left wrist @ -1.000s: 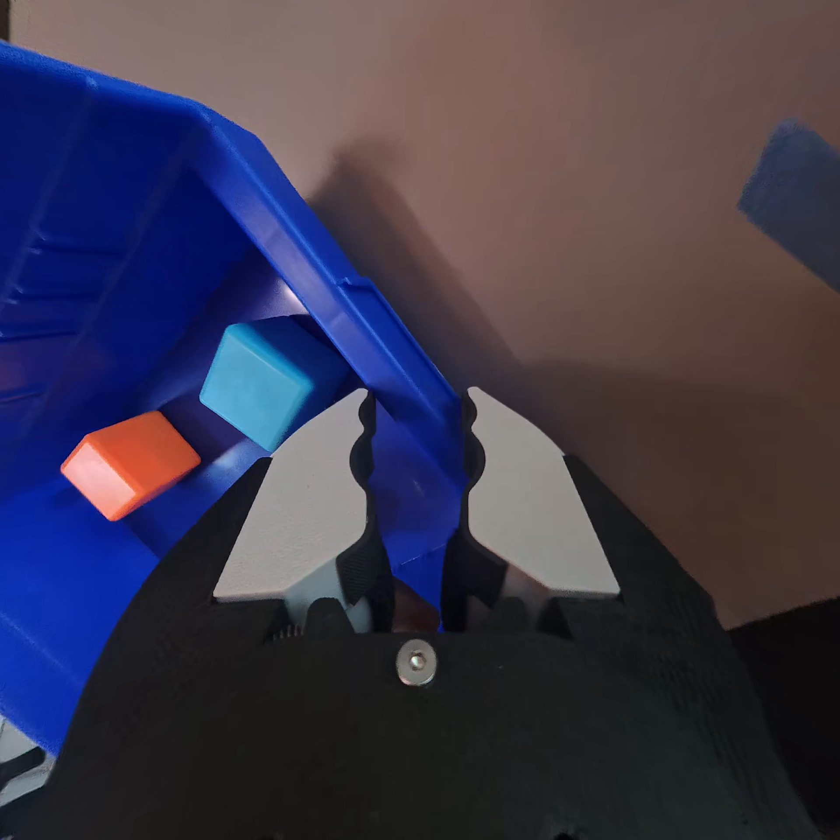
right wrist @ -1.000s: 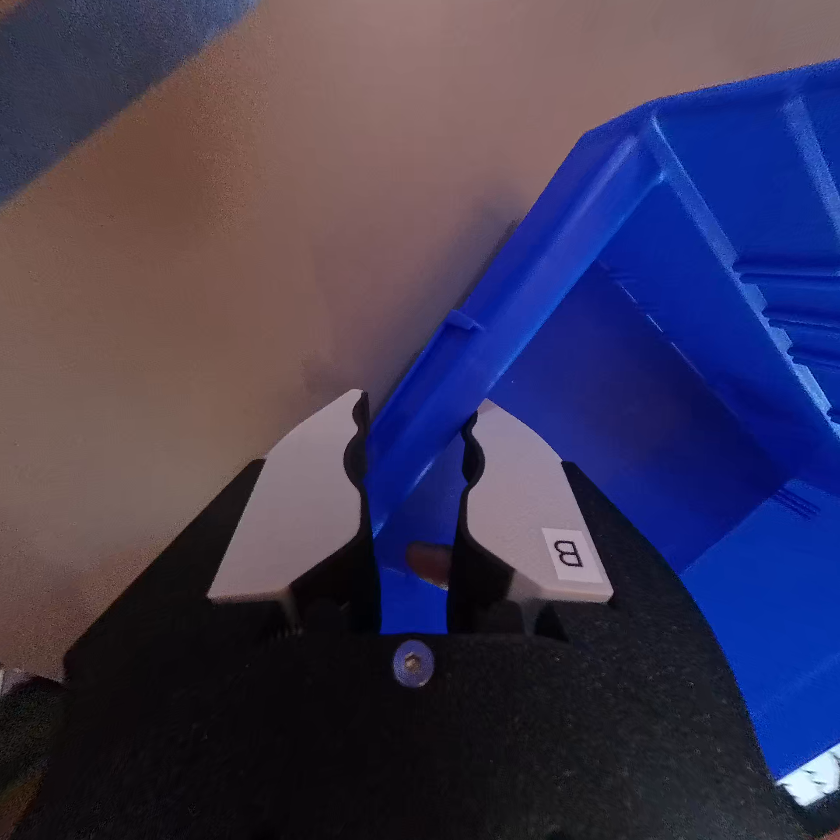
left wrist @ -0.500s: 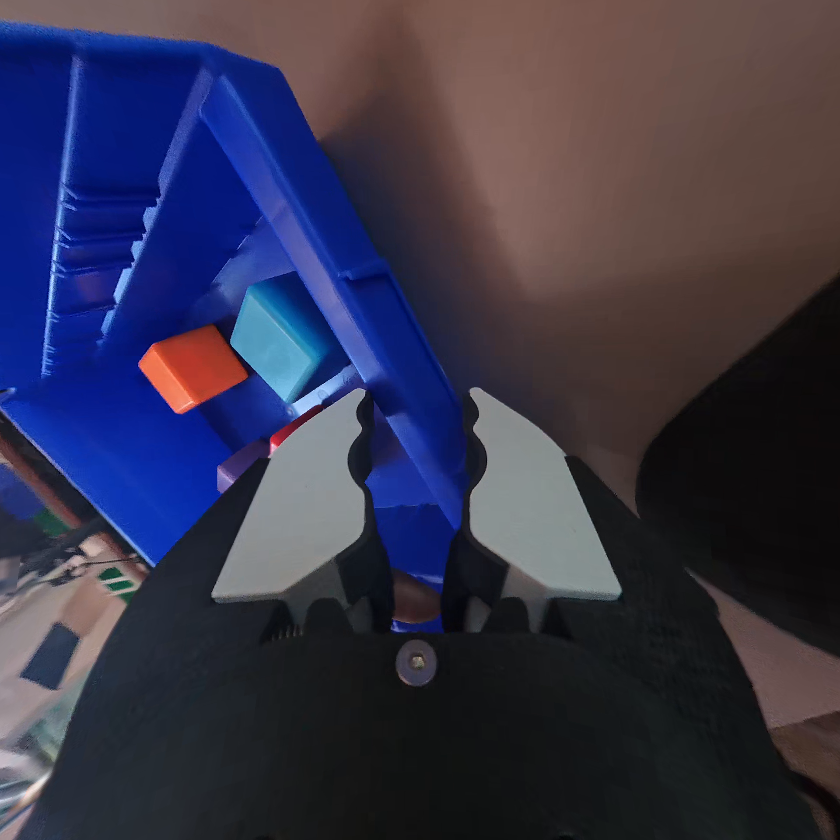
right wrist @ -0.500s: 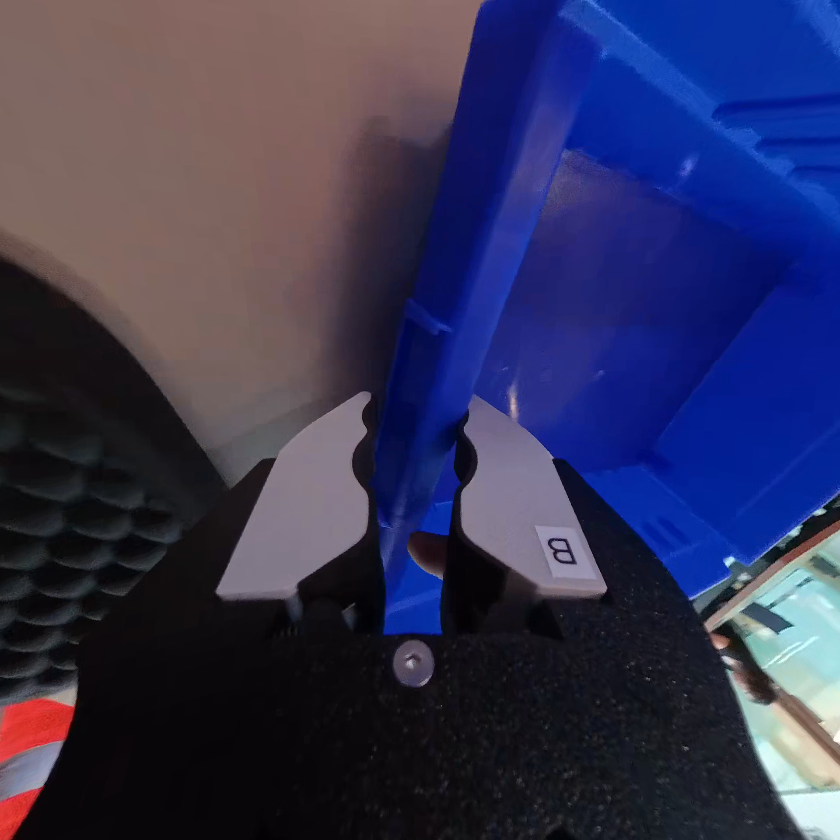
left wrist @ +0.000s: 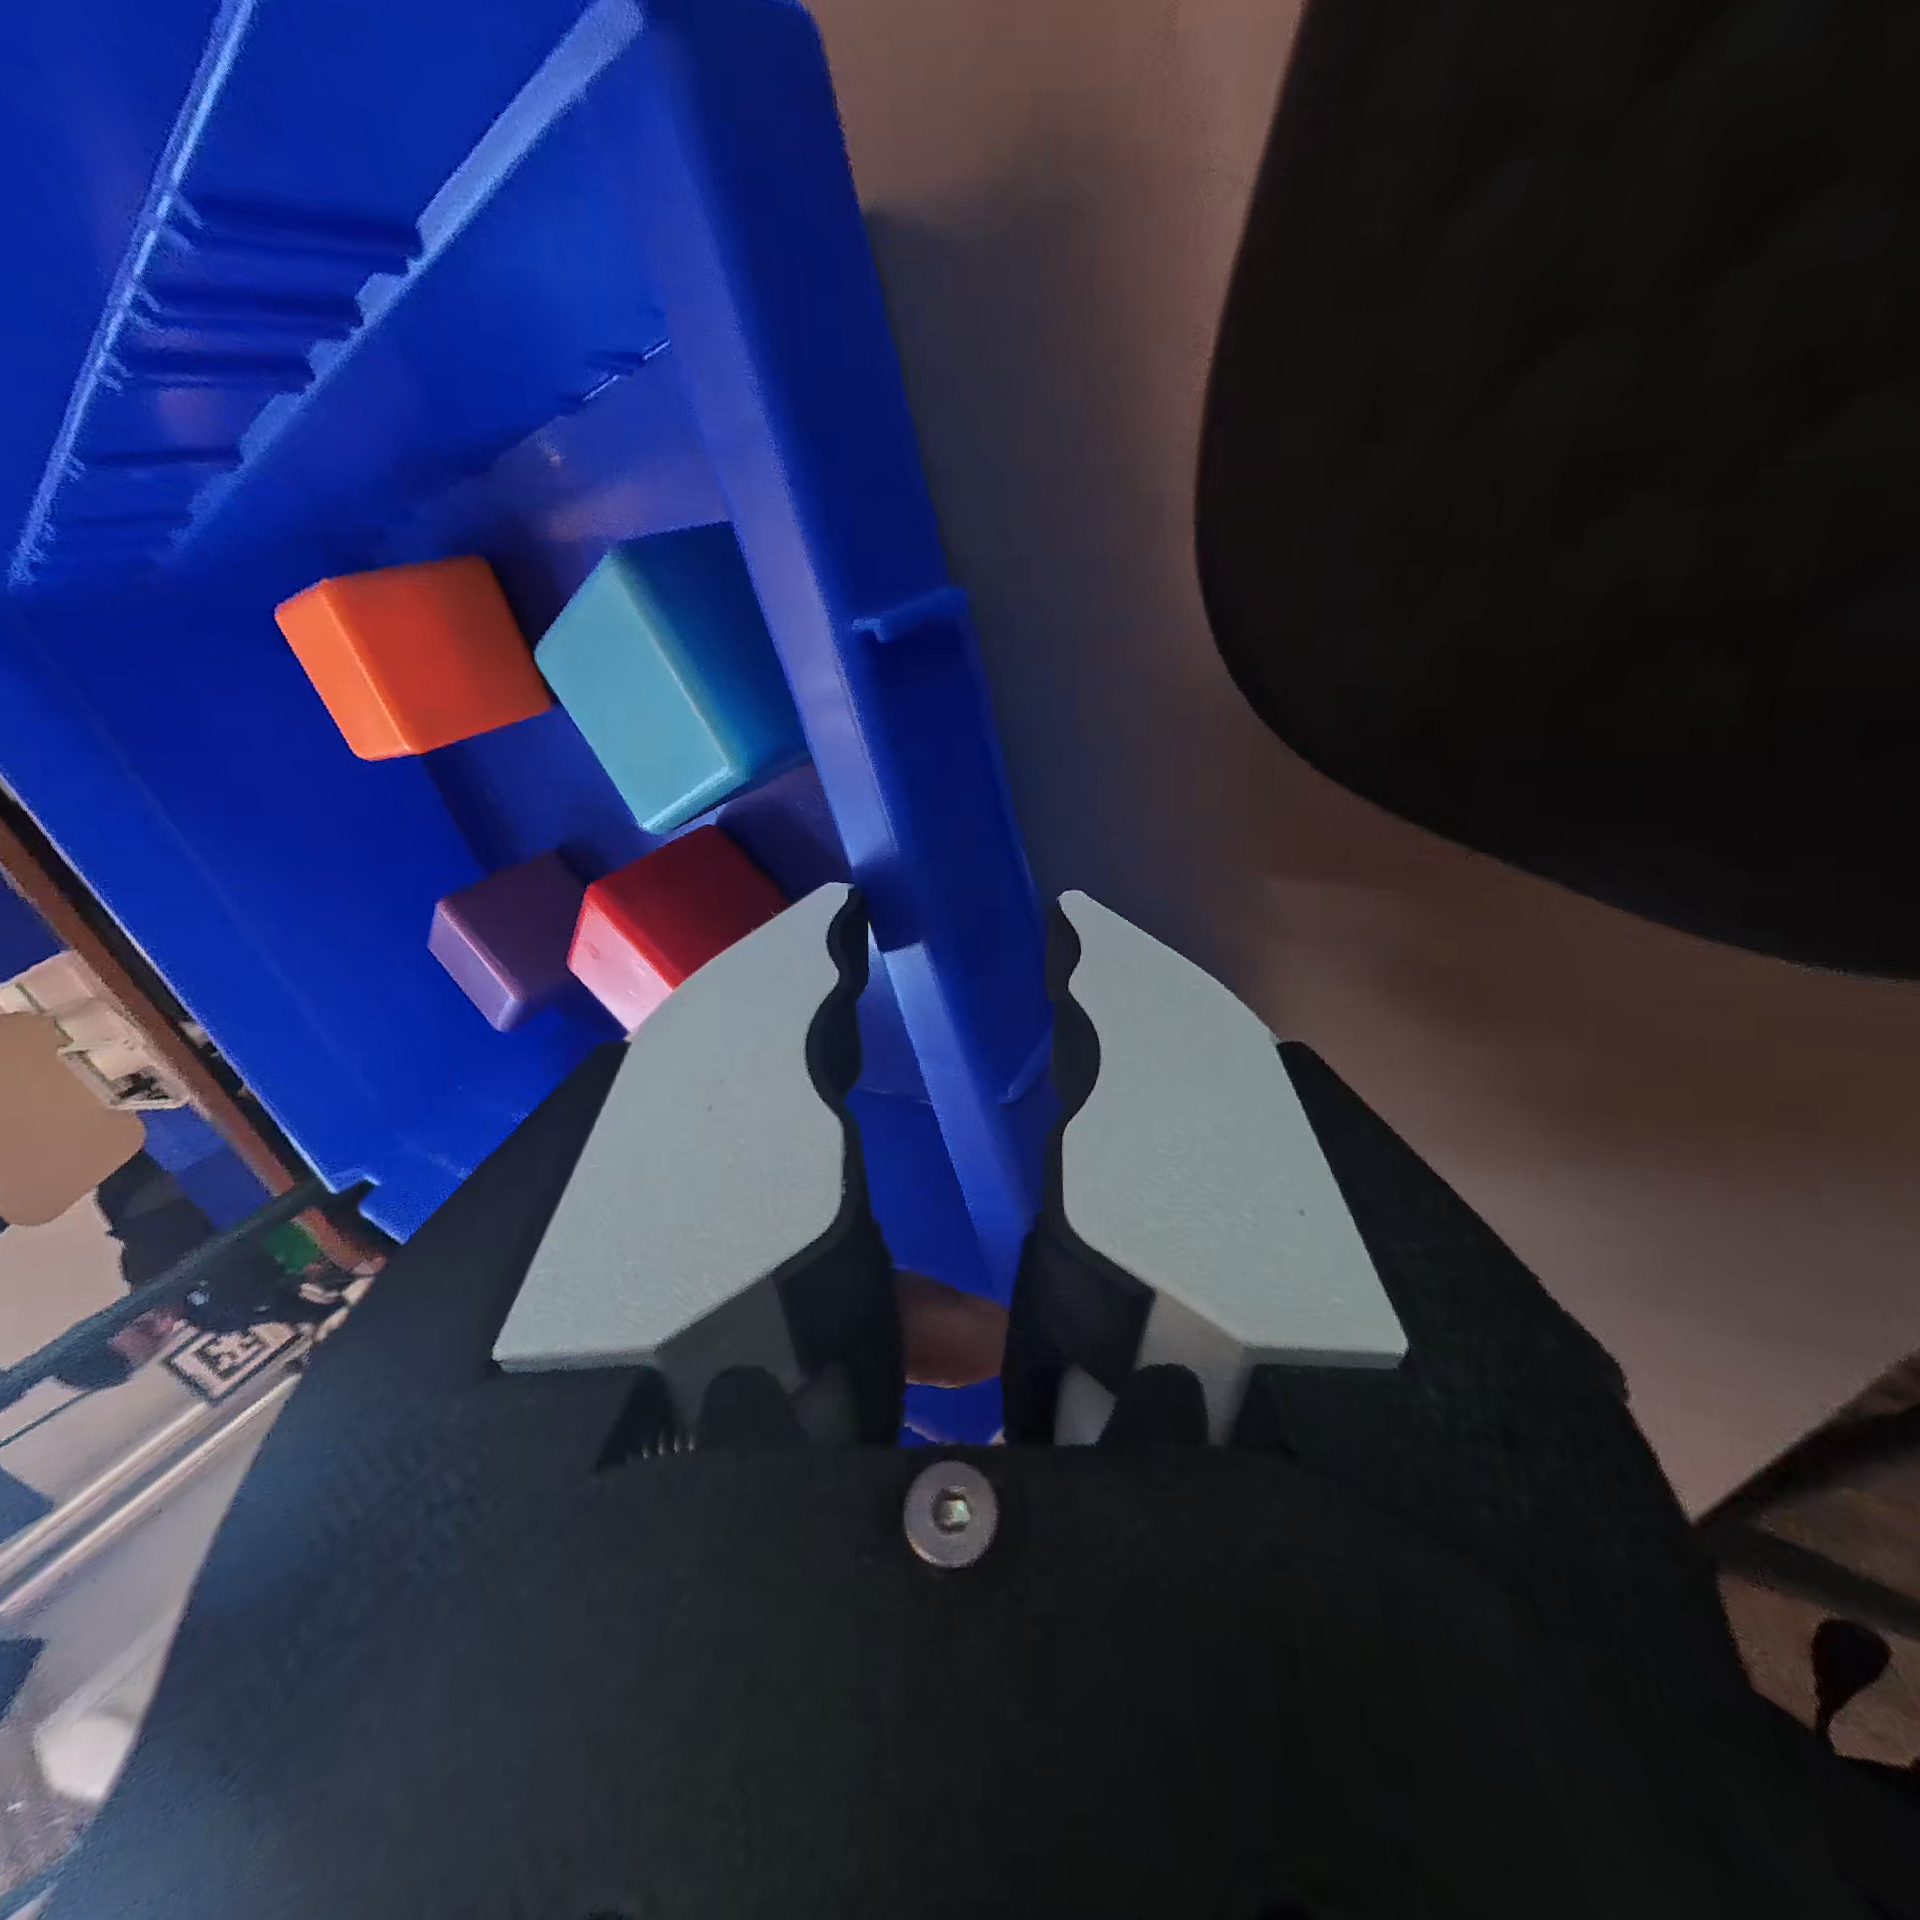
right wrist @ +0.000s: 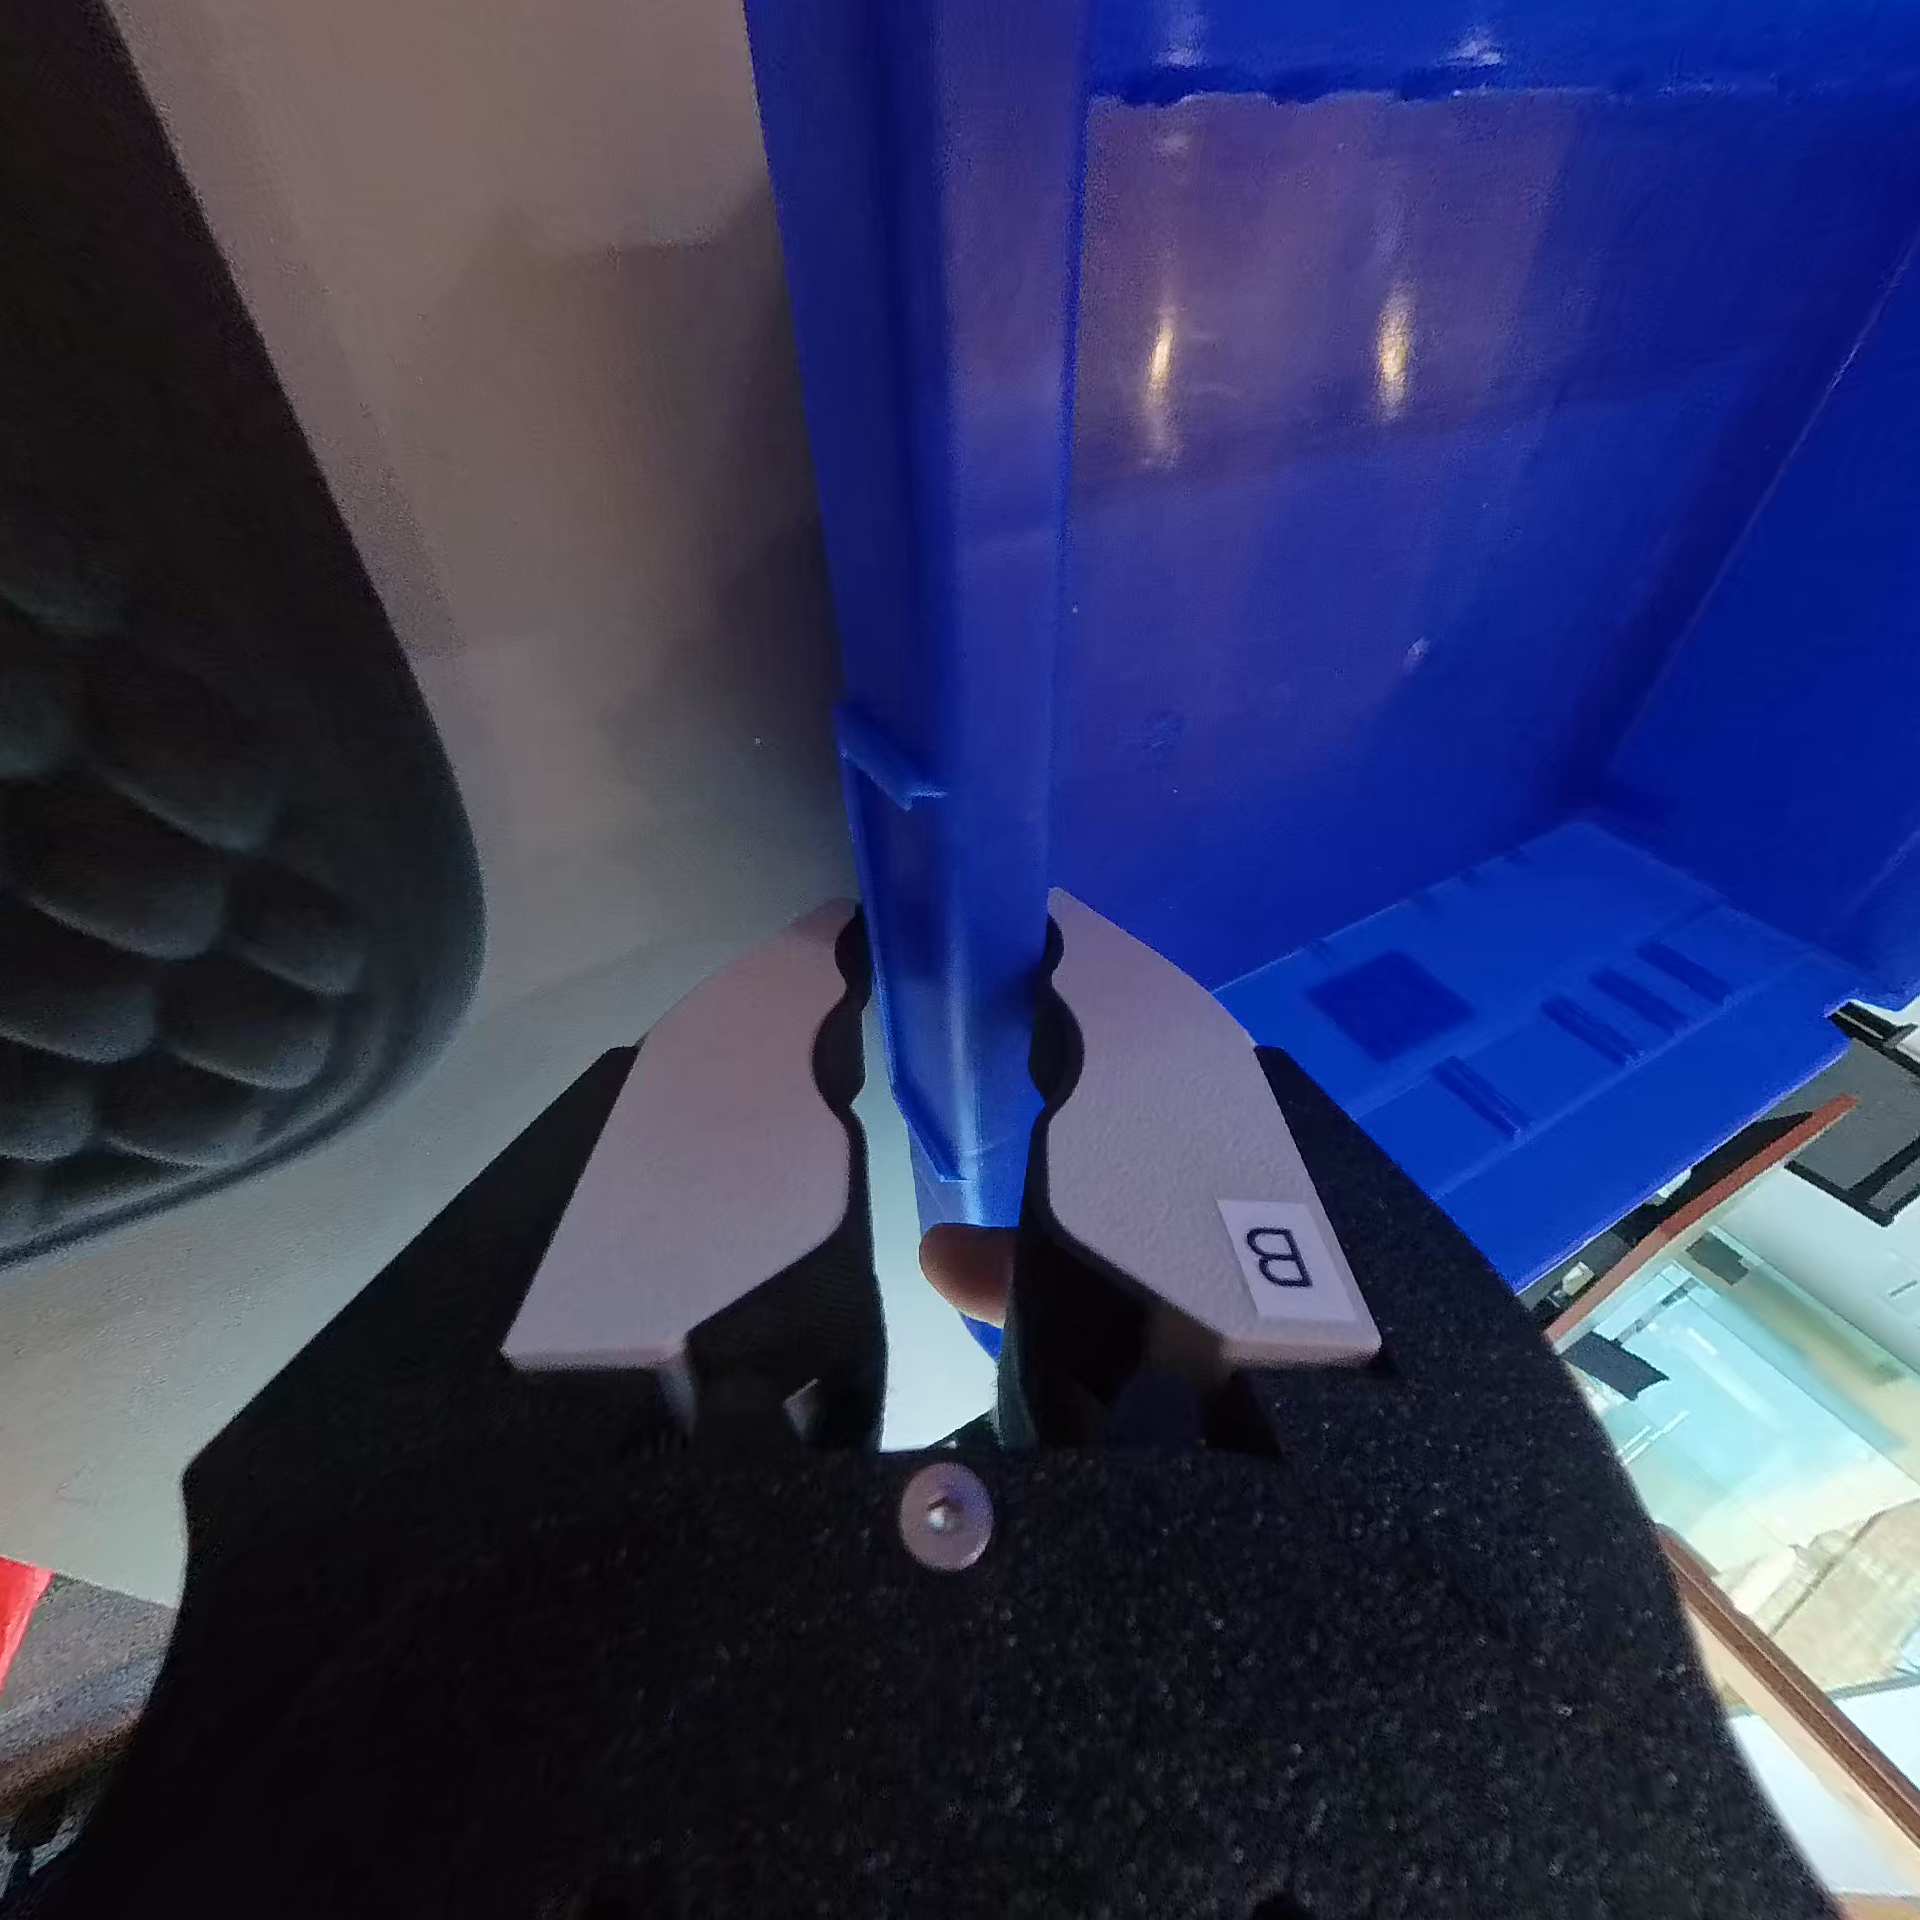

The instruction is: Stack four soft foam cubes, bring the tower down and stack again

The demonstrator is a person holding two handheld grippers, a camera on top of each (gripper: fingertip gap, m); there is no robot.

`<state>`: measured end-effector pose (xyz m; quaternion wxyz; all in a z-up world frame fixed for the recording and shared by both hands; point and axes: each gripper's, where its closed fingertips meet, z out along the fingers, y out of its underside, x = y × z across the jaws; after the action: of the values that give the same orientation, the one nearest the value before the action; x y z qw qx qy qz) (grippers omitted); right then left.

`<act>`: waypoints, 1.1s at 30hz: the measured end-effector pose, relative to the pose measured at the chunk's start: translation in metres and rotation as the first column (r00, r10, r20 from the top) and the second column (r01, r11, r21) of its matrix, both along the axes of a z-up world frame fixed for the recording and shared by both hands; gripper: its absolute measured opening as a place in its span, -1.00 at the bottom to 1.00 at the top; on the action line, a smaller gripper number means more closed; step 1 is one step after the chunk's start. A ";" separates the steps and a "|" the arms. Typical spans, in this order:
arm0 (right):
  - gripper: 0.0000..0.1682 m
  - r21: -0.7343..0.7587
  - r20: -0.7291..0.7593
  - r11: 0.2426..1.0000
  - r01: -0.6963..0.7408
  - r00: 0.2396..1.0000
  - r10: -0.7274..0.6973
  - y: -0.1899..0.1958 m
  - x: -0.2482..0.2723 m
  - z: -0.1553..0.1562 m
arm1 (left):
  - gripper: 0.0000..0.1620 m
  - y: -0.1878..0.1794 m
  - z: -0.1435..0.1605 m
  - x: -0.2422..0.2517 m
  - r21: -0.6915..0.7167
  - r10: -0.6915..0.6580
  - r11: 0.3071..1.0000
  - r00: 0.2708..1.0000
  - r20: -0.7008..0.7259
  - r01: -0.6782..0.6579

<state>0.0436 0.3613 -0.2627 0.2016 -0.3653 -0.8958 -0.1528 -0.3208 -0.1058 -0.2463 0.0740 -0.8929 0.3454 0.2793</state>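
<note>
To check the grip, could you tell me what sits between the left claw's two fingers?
The left wrist view shows the blue bin wall between the left claw's fingers; the cubes lie inside, beside it.

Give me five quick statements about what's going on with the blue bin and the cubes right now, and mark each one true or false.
1. The left gripper is clamped on a wall of the blue bin. True.
2. The right gripper hangs open, clear of the bin. False: its jaws grip a bin wall too.
3. Four cubes show inside the bin: orange cube, teal cube, purple cube, red cube. True.
4. The cubes are stacked in a tower. False: they lie loose, side by side, against the bin's inner surface.
5. The left gripper holds the red cube. False: the cube lies beside it, inside the bin.
</note>
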 end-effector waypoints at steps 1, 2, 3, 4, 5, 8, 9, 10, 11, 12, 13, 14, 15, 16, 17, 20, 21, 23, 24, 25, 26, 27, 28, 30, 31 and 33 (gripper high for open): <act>-0.67 0.000 -0.003 1.000 0.003 1.000 -0.003 0.000 0.002 0.000 | -0.60 -0.005 0.000 0.001 0.011 0.000 1.000 1.000 0.016 0.000; -0.67 -0.001 -0.005 1.000 0.005 1.000 -0.005 0.000 0.003 0.000 | -0.61 -0.009 0.000 0.002 0.022 -0.005 1.000 1.000 0.031 0.004; -0.67 0.000 -0.006 1.000 0.009 1.000 -0.009 -0.001 0.005 0.000 | -0.61 -0.012 0.000 0.003 0.035 -0.013 0.999 0.999 0.044 0.012; -0.67 0.000 -0.002 1.000 0.014 1.000 -0.014 -0.001 0.007 0.000 | -0.61 -0.014 0.000 0.004 0.051 -0.024 0.998 0.998 0.057 0.022; -0.67 0.002 0.004 1.000 0.019 1.000 -0.019 -0.002 0.010 0.000 | -0.62 -0.016 -0.001 0.005 0.066 -0.036 0.997 0.997 0.071 0.031; -0.67 0.000 0.008 0.999 0.034 0.999 -0.034 -0.003 0.016 0.000 | -0.62 -0.021 -0.001 0.006 0.092 -0.073 0.994 0.992 0.100 0.064; -0.67 -0.002 0.008 0.999 0.039 0.999 -0.039 -0.003 0.018 0.000 | -0.62 -0.023 -0.001 0.006 0.087 -0.087 0.993 0.991 0.102 0.078; -0.67 -0.006 0.011 0.999 0.045 0.999 -0.045 -0.003 0.020 0.000 | -0.62 -0.025 -0.001 0.006 0.079 -0.095 0.993 0.990 0.104 0.087; -0.67 -0.009 0.016 0.999 0.053 0.998 -0.053 -0.004 0.023 0.000 | -0.62 -0.028 -0.001 0.005 0.073 -0.100 0.993 0.989 0.109 0.092; -0.67 -0.011 0.023 0.998 0.058 0.998 -0.058 -0.004 0.025 0.000 | -0.62 -0.031 -0.001 0.003 0.069 -0.101 0.993 0.989 0.112 0.094; -0.67 -0.010 0.027 0.998 0.060 0.998 -0.060 -0.004 0.027 -0.001 | -0.63 -0.035 -0.001 0.001 0.066 -0.098 0.994 0.989 0.115 0.091; -0.66 -0.009 0.029 0.998 0.062 0.998 -0.061 -0.004 0.029 -0.001 | -0.63 -0.038 -0.001 -0.001 0.060 -0.092 0.994 0.989 0.114 0.086; -0.66 -0.011 0.030 0.998 0.066 0.997 -0.066 -0.004 0.031 -0.001 | -0.63 -0.042 -0.001 -0.004 0.051 -0.085 0.995 0.990 0.110 0.080; -0.66 -0.016 0.029 0.997 0.075 0.997 -0.074 -0.004 0.032 -0.001 | -0.63 -0.046 -0.001 -0.006 0.040 -0.077 0.997 0.992 0.104 0.073; -0.66 -0.025 0.027 0.996 0.087 0.996 -0.086 -0.005 0.033 -0.001 | -0.64 -0.049 0.000 -0.008 0.031 -0.068 0.997 0.993 0.099 0.065; -0.65 -0.042 0.014 0.992 0.118 0.993 -0.117 -0.005 0.035 -0.001 | -0.64 -0.057 -0.001 -0.012 0.021 -0.040 0.999 0.995 0.094 0.038; -0.65 -0.041 0.011 0.992 0.122 0.993 -0.121 -0.005 0.035 -0.001 | -0.64 -0.057 -0.001 -0.012 0.027 -0.029 0.999 0.995 0.099 0.027; -0.64 -0.056 0.005 0.988 0.147 0.989 -0.147 -0.007 0.036 -0.001 | -0.60 -0.057 -0.001 -0.009 0.043 0.007 0.999 0.991 0.137 -0.013; -0.63 -0.080 0.000 0.983 0.166 0.986 -0.166 -0.009 0.036 -0.001 | -0.51 -0.055 -0.002 -0.004 0.064 0.030 0.997 0.981 0.193 -0.043; -0.59 -0.112 -0.009 0.976 0.185 0.982 -0.187 -0.011 0.036 0.000 | -0.41 -0.050 0.000 0.004 0.107 0.047 0.991 0.964 0.261 -0.078; -0.50 -0.149 -0.027 0.968 0.203 0.977 -0.209 -0.014 0.036 0.003 | -0.36 -0.044 0.005 0.012 0.162 0.051 0.981 0.942 0.333 -0.111; -0.40 -0.194 -0.052 0.956 0.219 0.971 -0.233 -0.018 0.035 0.007 | -0.34 -0.037 0.013 0.020 0.220 0.043 0.965 0.914 0.403 -0.143; -0.31 -0.249 -0.081 0.941 0.229 0.963 -0.256 -0.024 0.034 0.013 | -0.28 -0.029 0.023 0.027 0.281 0.027 0.944 0.887 0.461 -0.174; -0.24 -0.379 -0.162 0.899 0.218 0.941 -0.297 -0.037 0.028 0.028 | -0.18 -0.014 0.048 0.035 0.403 -0.018 0.882 0.838 0.546 -0.244; -0.20 -0.450 -0.216 0.871 0.195 0.923 -0.318 -0.045 0.022 0.038 | -0.13 -0.007 0.060 0.036 0.459 -0.038 0.843 0.819 0.573 -0.282; -0.09 -0.590 -0.315 0.798 0.121 0.876 -0.366 -0.061 0.011 0.061 | 0.03 0.002 0.076 0.036 0.504 -0.050 0.791 0.786 0.617 -0.345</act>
<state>0.0548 0.2999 -0.2017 0.2502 -0.5462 -0.7815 0.1683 -0.2848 -0.1041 -0.1706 0.4310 -0.8902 0.1237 0.0802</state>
